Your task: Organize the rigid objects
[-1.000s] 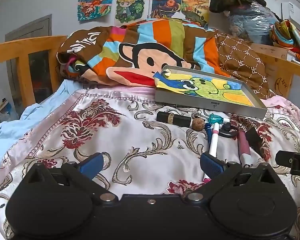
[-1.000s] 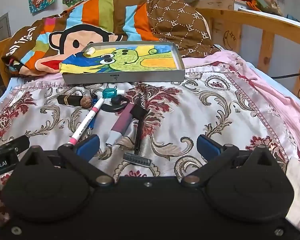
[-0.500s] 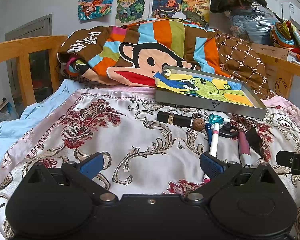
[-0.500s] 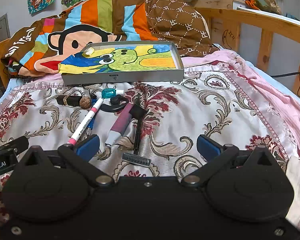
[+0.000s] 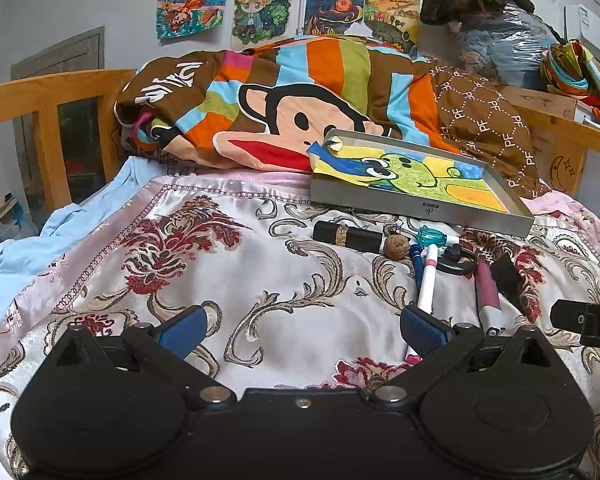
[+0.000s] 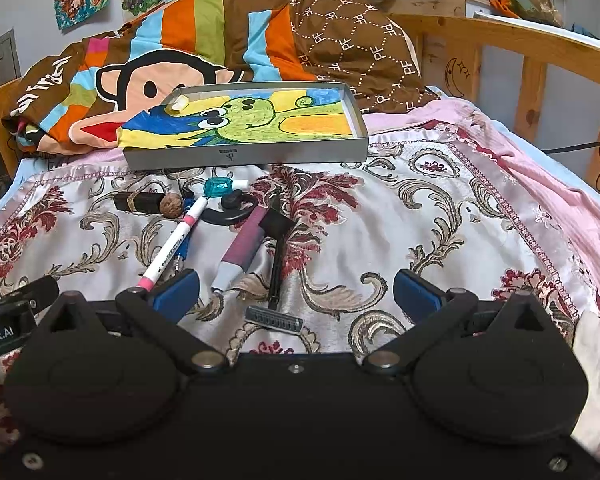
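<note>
One shallow grey tray (image 6: 246, 155) lies on the patterned bedspread (image 6: 400, 220) at 12 o'clock from the right gripper (image 6: 296, 294); it holds a coloured drawing (image 6: 256, 120) that covers its floor and a small crumpled yellow scrap (image 6: 179, 104) in its far left corner. Below the tray, loose on the bedspread, lie a black tube (image 6: 138, 202), a brown nut (image 6: 171, 206) touching it, a pink-tipped white marker (image 6: 172, 246), a blue pen (image 6: 184, 246) mostly hidden under that marker, a teal cap (image 6: 219, 187), a black clip (image 6: 232, 210), a purple marker (image 6: 242, 250) and a razor (image 6: 275, 300). The right gripper is spread wide and empty, with the razor head between its fingers. The left gripper (image 5: 302, 326) is likewise spread wide and empty over bare bedspread, the objects at its 1 o'clock. In the left view the razor is cut off behind the finger (image 5: 422, 330), and the marker's pink tip is partly covered.
</note>
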